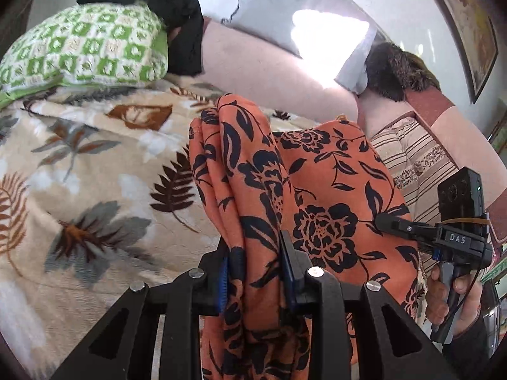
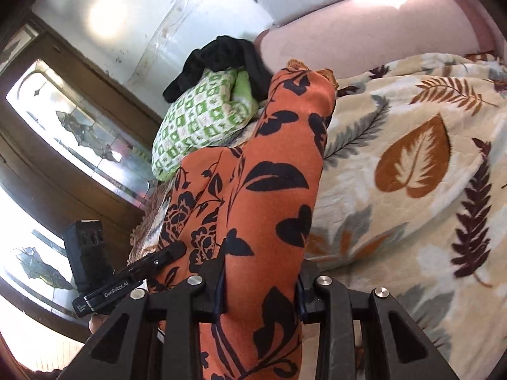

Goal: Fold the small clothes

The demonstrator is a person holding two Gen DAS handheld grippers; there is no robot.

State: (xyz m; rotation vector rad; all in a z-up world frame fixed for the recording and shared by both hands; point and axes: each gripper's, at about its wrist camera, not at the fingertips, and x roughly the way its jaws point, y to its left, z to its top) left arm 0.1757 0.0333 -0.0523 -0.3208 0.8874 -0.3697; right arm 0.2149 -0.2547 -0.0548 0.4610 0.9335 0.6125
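My left hand-held gripper [image 1: 256, 272] is clenched on a bunched fold of the orange floral cloth [image 1: 317, 190], lifted over the leaf-print blanket [image 1: 95, 164] on the bed. My right hand-held gripper [image 2: 261, 288] grips another part of the same cloth [image 2: 269, 174]. From the left view, the right unit reads "DAS"; from the right view, the left unit reads "GenRobot.AI". Far off, a green pillow [image 1: 82, 47] carries a black garment [image 1: 177, 3].

orange black-floral cloth [image 1: 317, 190], green-checked pillow [image 1: 85, 50]
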